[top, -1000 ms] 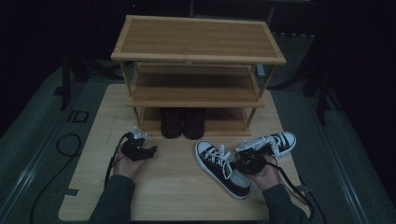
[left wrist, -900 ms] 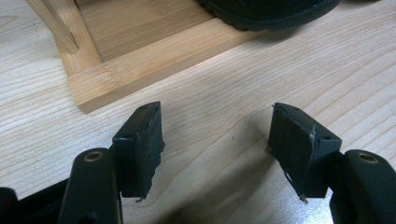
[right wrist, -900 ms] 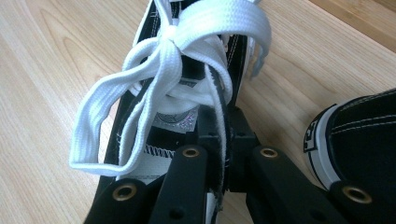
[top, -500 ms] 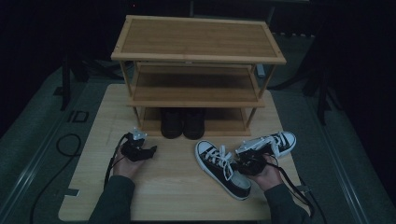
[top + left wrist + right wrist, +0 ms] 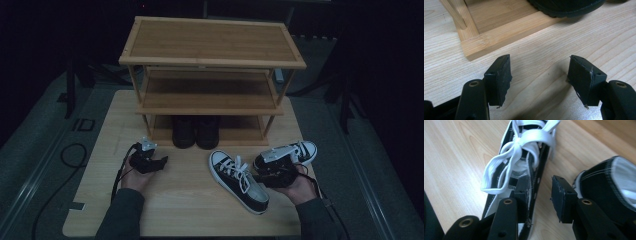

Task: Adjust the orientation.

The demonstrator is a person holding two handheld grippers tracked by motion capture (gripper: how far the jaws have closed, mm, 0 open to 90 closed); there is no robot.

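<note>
While its jaws have just been opening, the right claw (image 5: 539,195) straddles the sneaker's (image 5: 524,152) side wall.

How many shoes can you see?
4. Two dark shoes sit side by side on the rack's bottom shelf. One sneaker lies on the table, another sneaker behind the right gripper. None seems hidden.

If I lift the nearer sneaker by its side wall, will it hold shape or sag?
The sneaker is probably light. Its canvas side looks thin and soft, so it would likely fold under a pinch and the toe droop. The loose laces may dangle and snag.
</note>
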